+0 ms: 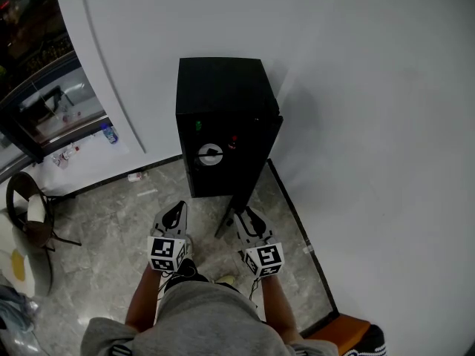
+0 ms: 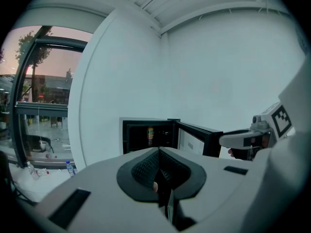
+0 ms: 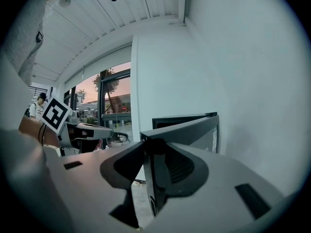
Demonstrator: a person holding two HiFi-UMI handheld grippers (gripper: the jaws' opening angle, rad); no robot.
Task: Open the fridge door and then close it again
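Observation:
A small black fridge (image 1: 219,87) stands on the floor against the white wall. Its door (image 1: 256,162) is swung open toward the right. In the left gripper view the dark inside (image 2: 163,135) shows with an orange can (image 2: 150,132) on a shelf. My right gripper (image 3: 154,164) is open at its widest, with the door's free edge (image 3: 155,188) standing upright between its jaws. My left gripper (image 2: 159,171) is shut with nothing in it and points at the fridge from a short way off. In the head view the left gripper (image 1: 175,212) and right gripper (image 1: 243,215) sit side by side before the fridge.
A white wall (image 1: 371,124) runs close along the right of the fridge. A curved white wall and a glass front (image 1: 44,102) lie to the left, with a water bottle (image 1: 110,133) on the floor. A chair (image 1: 30,210) stands at far left, on a marble floor (image 1: 111,221).

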